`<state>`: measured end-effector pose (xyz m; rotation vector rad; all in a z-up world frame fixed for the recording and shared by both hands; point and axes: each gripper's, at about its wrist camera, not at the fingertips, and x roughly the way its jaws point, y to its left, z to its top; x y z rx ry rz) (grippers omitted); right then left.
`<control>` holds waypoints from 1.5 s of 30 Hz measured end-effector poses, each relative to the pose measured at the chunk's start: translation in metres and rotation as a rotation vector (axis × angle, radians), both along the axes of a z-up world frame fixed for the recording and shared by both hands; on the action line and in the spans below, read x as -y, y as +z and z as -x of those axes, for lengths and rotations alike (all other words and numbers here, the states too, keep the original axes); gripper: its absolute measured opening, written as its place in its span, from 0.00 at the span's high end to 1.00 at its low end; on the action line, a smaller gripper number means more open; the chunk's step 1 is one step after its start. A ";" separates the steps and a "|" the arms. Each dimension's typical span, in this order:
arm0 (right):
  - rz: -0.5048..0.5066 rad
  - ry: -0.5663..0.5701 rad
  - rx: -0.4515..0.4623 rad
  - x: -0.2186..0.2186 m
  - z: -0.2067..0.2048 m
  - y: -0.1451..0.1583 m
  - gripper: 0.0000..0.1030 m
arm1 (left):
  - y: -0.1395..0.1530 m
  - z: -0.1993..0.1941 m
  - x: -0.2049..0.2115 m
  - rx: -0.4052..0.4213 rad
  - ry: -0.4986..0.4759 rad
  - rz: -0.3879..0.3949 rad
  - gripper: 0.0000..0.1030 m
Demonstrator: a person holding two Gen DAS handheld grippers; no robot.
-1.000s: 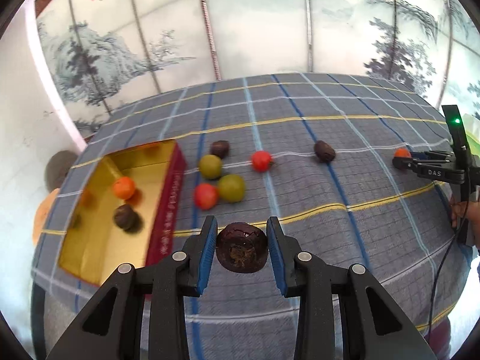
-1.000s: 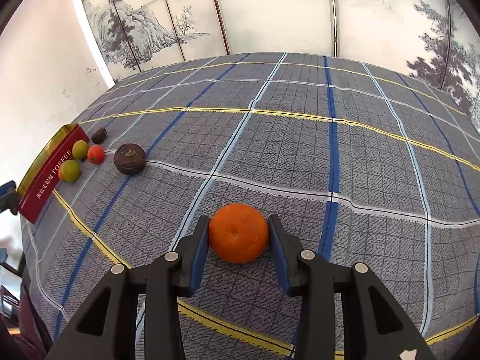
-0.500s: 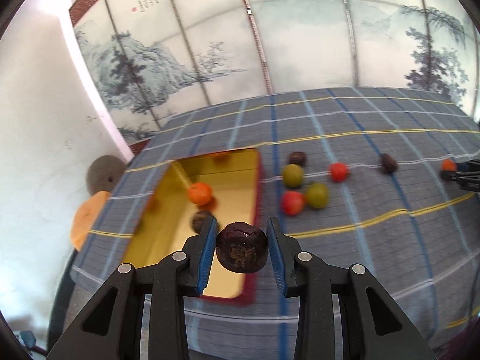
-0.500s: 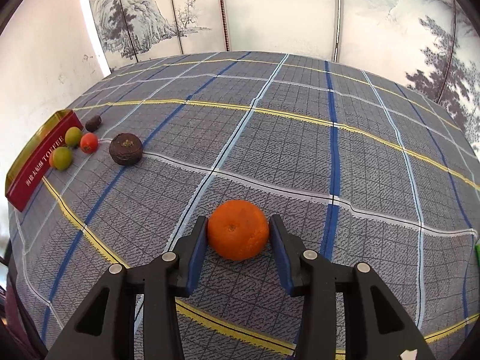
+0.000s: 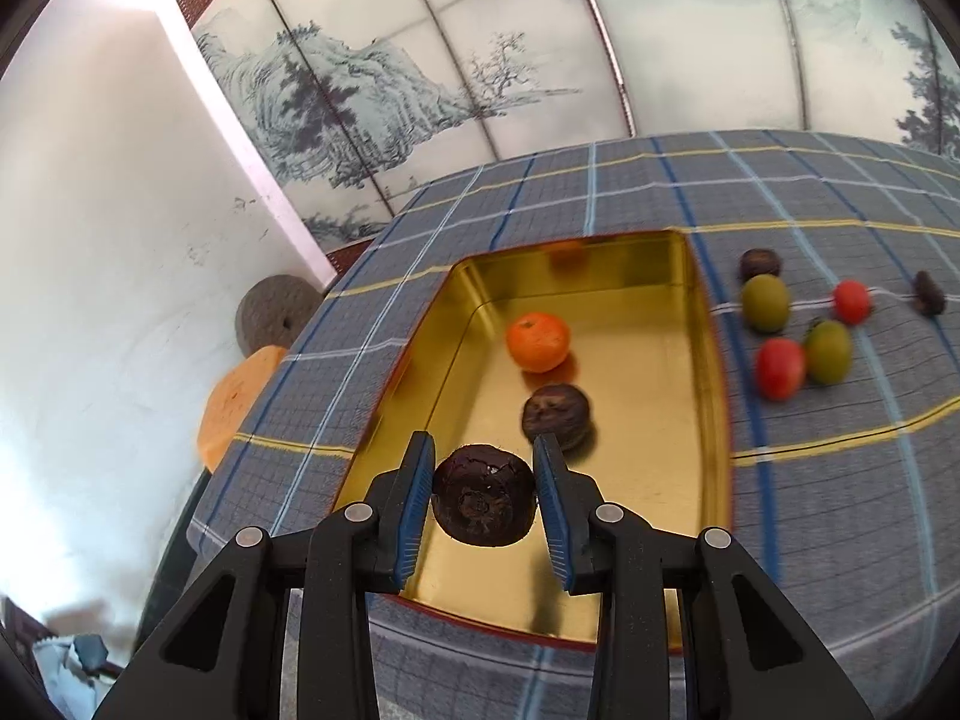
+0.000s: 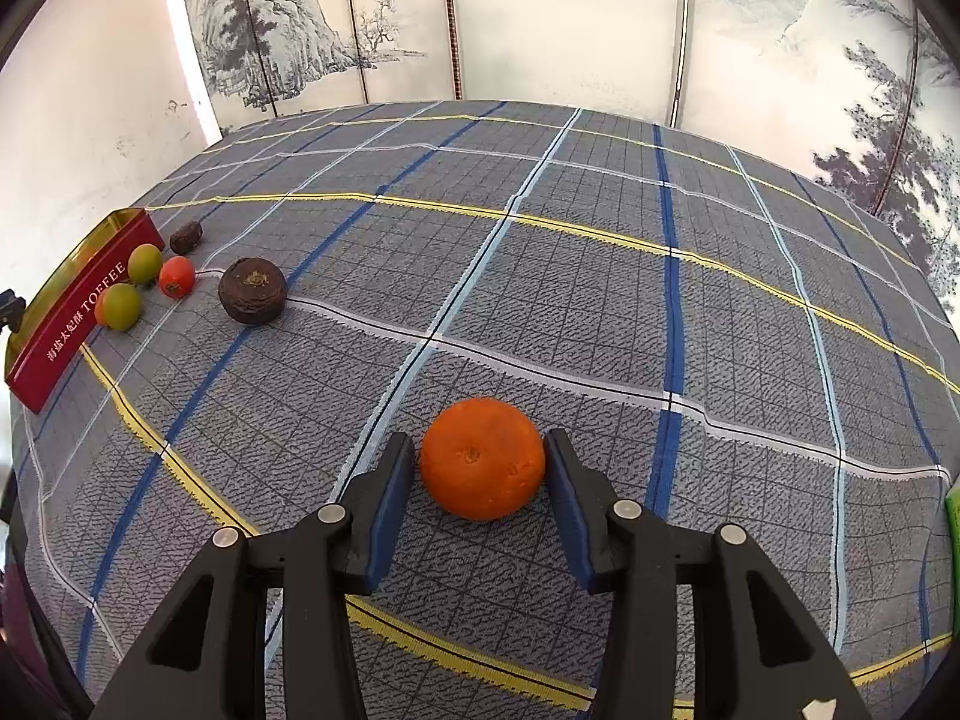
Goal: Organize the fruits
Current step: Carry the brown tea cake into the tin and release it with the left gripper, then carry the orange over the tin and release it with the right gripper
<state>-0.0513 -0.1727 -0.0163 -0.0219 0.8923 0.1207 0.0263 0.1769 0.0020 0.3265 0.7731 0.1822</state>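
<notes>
In the left wrist view my left gripper (image 5: pixel 483 498) is shut on a dark brown wrinkled fruit (image 5: pixel 483 495), held over the near end of the gold-lined tin (image 5: pixel 711 360). Inside the tin lie an orange (image 5: pixel 537 341) and another dark fruit (image 5: pixel 555 414). In the right wrist view an orange (image 6: pixel 483 456) rests on the checked cloth between the pads of my right gripper (image 6: pixel 480 480). Its jaws are opening, and a narrow gap shows at the left pad. The tin's red side (image 6: pixel 72 324) is far left.
Right of the tin lie green fruits (image 5: pixel 765 303) (image 5: pixel 828 351), red ones (image 5: pixel 780 369) (image 5: pixel 851 301) and small dark ones (image 5: pixel 760 264) (image 5: pixel 929 294). A big dark fruit (image 6: pixel 252 290) sits mid-left. A stone disc (image 5: pixel 273 315) leans beyond the table's left edge.
My left gripper has swung left with the dark fruit, from over the cloth to above the tin. The right jaws have spread slightly off the orange.
</notes>
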 end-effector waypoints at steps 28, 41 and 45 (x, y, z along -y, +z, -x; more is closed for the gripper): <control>0.021 0.013 -0.004 -0.005 0.000 -0.001 0.54 | -0.007 -0.015 -0.028 0.046 0.060 0.091 0.60; -0.039 -0.018 0.020 0.004 0.005 0.004 0.65 | 0.003 0.078 -0.059 0.122 0.108 0.513 0.42; -0.042 -0.022 0.030 0.001 0.008 0.008 0.65 | -0.001 0.105 -0.052 0.171 0.137 0.430 0.33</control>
